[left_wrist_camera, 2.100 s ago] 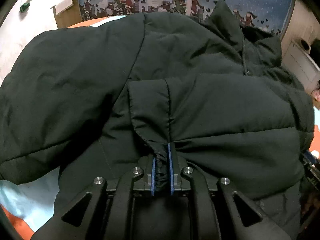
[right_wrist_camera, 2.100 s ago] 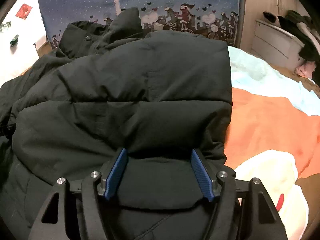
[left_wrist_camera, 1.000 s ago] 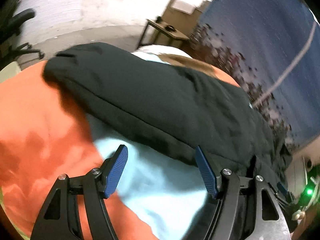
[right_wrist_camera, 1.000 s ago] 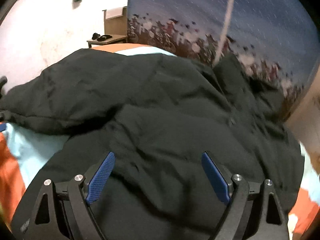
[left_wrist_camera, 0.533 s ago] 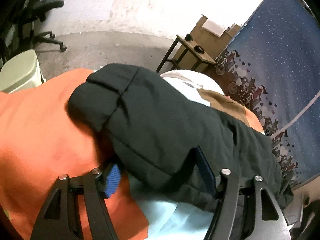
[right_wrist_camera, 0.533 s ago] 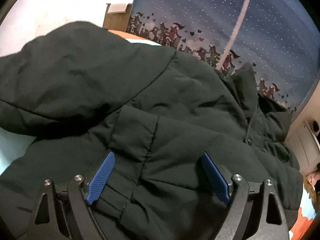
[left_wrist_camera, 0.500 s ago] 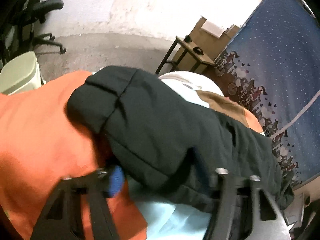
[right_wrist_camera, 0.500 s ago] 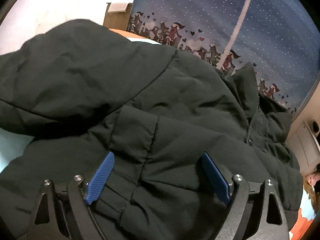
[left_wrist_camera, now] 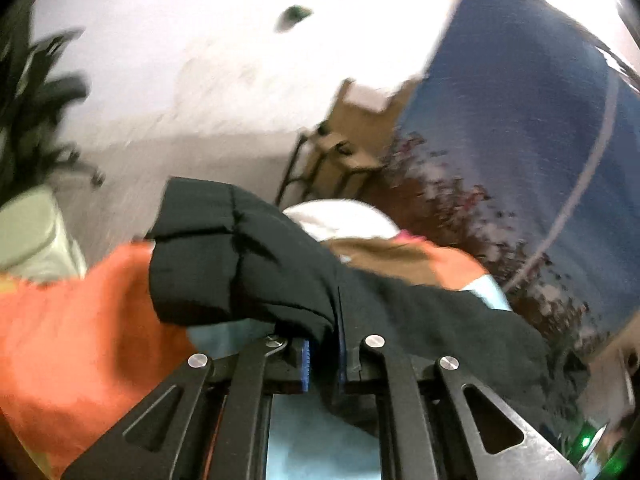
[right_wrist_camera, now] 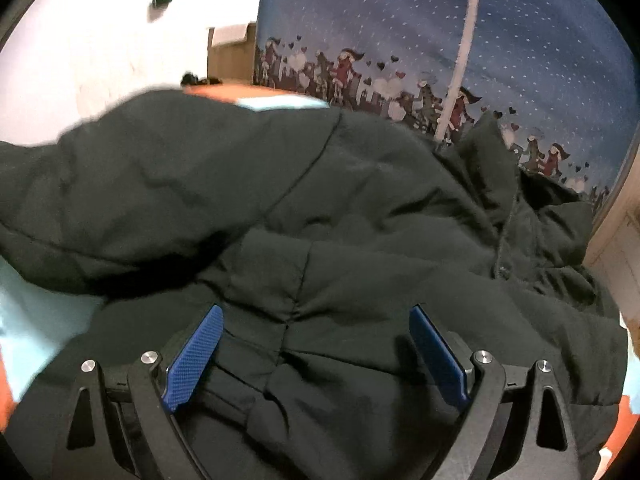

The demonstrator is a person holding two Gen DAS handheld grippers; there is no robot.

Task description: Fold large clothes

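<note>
Sprawling black puffy jacket (right_wrist_camera: 360, 208), left gripper (left_wrist_camera: 322, 364) fingers pinching its sleeve, right gripper (right_wrist_camera: 316, 344) fingers wide.

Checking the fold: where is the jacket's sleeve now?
In the left wrist view, the sleeve is centre-left, pinched by the left gripper above the orange blanket.

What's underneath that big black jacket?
Beside the black jacket, an orange and pale blue bedcover shows, running beneath the lifted sleeve. What lies under the jacket's body is hidden by the padding.
</note>
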